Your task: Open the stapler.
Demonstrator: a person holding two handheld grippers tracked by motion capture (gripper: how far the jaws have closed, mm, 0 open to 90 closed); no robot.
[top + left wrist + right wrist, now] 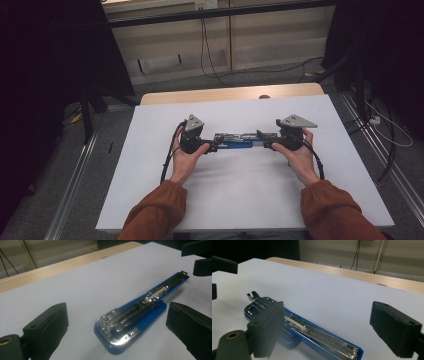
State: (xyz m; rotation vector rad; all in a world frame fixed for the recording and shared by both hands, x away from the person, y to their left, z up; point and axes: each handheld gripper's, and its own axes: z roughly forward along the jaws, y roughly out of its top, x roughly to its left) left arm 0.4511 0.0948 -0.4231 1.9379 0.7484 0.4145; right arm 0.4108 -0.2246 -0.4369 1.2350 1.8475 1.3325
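— So where is the stapler [239, 141] right now?

— Just below the centre of the high view, lying flat on the white table [250, 195], opened out long, blue with its metal track facing up. It runs left to right between the two grippers.

— And the left gripper [209, 146]?

— Its jaws stand wide. In the left gripper view the stapler's rounded chrome end [117, 332] sits low in the middle of the frame, between the two black pads and touching neither.

— The right gripper [266, 145]?

— Also wide. In the right gripper view the stapler [312, 336] crosses the lower left of the frame; the left pad [268, 326] overlaps it, but I cannot tell whether they touch. The other pad [395, 328] is well apart from it.

— Anything gripped?

— No, it rests on the table.
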